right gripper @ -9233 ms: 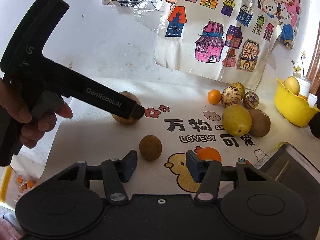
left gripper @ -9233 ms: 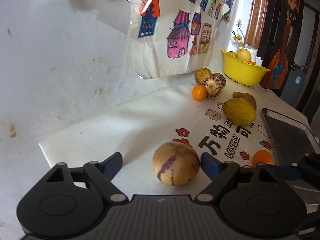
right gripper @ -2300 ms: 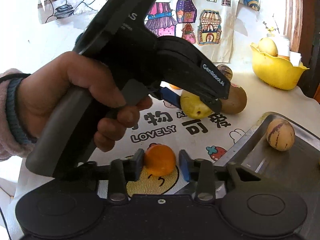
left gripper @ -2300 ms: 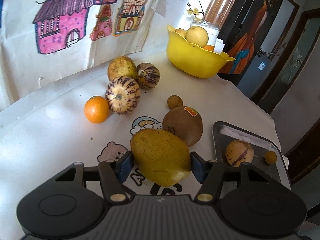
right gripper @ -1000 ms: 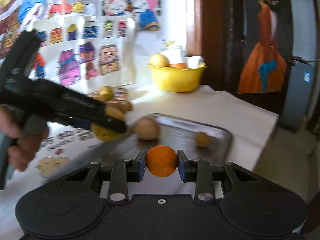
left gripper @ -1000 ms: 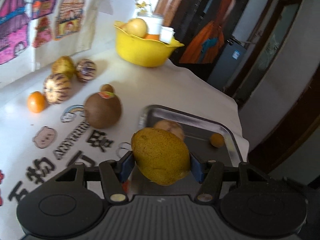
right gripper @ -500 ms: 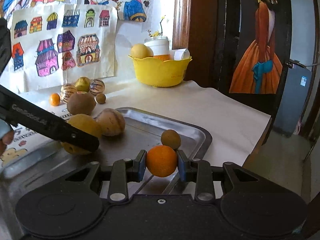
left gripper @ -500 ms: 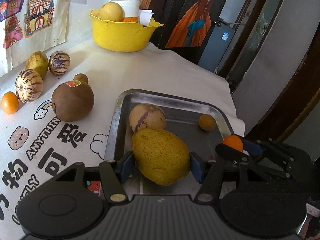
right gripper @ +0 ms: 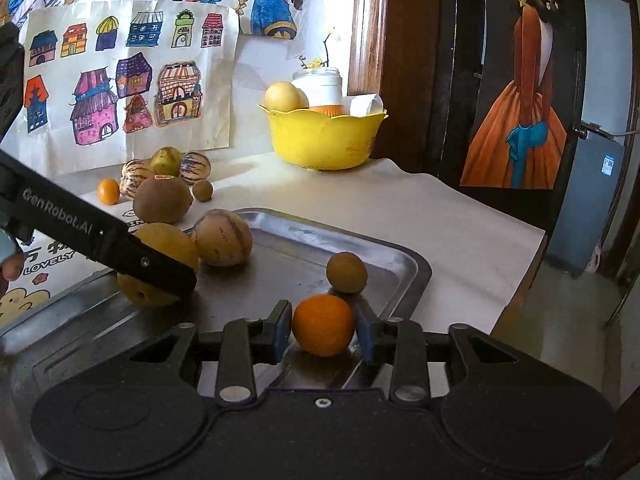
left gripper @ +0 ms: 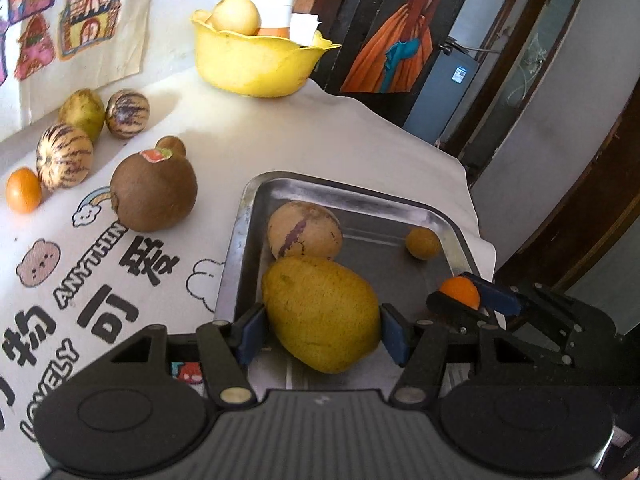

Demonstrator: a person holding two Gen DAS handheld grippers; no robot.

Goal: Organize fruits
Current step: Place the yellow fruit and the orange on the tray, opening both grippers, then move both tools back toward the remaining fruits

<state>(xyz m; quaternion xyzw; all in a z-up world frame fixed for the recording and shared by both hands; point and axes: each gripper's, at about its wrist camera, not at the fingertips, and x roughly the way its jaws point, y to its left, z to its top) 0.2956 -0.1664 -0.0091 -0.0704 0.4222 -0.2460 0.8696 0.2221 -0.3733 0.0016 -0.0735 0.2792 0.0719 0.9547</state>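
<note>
in the near part of the metal tray (right gripper: 404,258), my right gripper (right gripper: 323,330) has just been opening, its pads now clear of the orange (right gripper: 323,325) sitting between them on the tray floor. my left gripper (left gripper: 320,326) clasps the yellow mango (left gripper: 320,314) at the tray's left side. beyond lie a striped melon (left gripper: 304,230) and a small brown fruit (left gripper: 423,243).

The left hand-held gripper (left gripper: 320,330) clasps a yellow mango (left gripper: 320,312) over the metal tray (left gripper: 240,248) — beside a striped melon (left gripper: 304,230).
</note>
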